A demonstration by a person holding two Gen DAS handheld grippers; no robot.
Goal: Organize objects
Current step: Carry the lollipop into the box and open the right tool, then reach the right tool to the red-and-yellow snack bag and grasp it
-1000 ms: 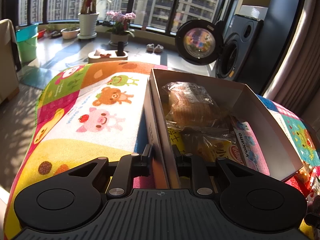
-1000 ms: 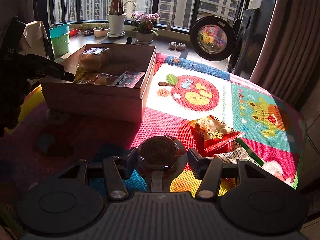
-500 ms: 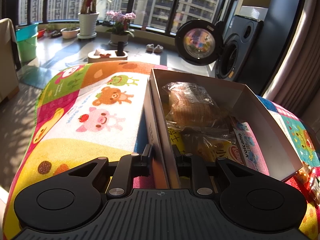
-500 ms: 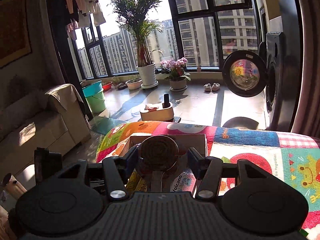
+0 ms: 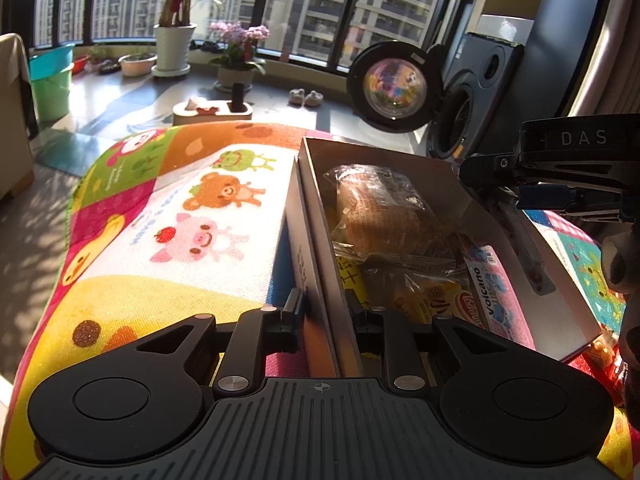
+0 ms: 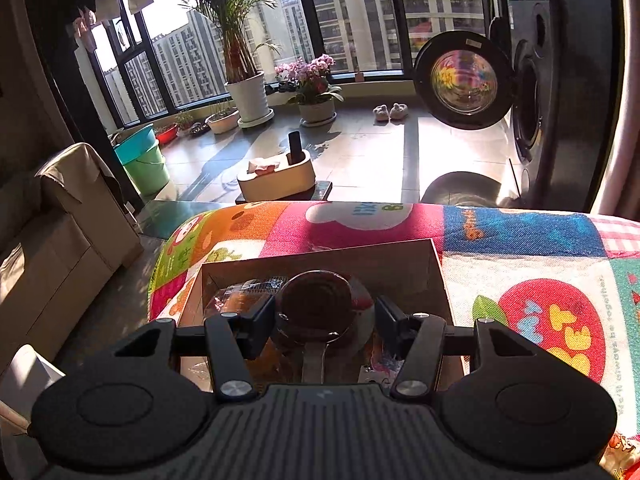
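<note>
An open cardboard box (image 5: 440,176) sits on a colourful cartoon mat (image 5: 192,216). Inside lie a wrapped bread (image 5: 380,212), a yellow packet (image 5: 424,296) and a pink "Volcano" packet (image 5: 486,288). My left gripper (image 5: 324,304) is shut on the box's near left wall. My right gripper (image 6: 326,312) is shut on a round brown snack in clear wrap (image 6: 320,300) and hovers over the box (image 6: 340,264), above the bread (image 6: 236,300). In the left wrist view the right gripper (image 5: 560,176) reaches in from the right over the box's far side.
Red snack packets (image 5: 600,344) lie on the mat just right of the box. Beyond the mat's edge are a washing machine with its door open (image 6: 464,80), potted plants (image 6: 248,96), a beige holder on a stool (image 6: 276,176) and a sofa (image 6: 48,232) at the left.
My right gripper has carried the round snack from the mat near the packets over to the box and now hangs above its contents. The left gripper has kept its hold on the wall.
</note>
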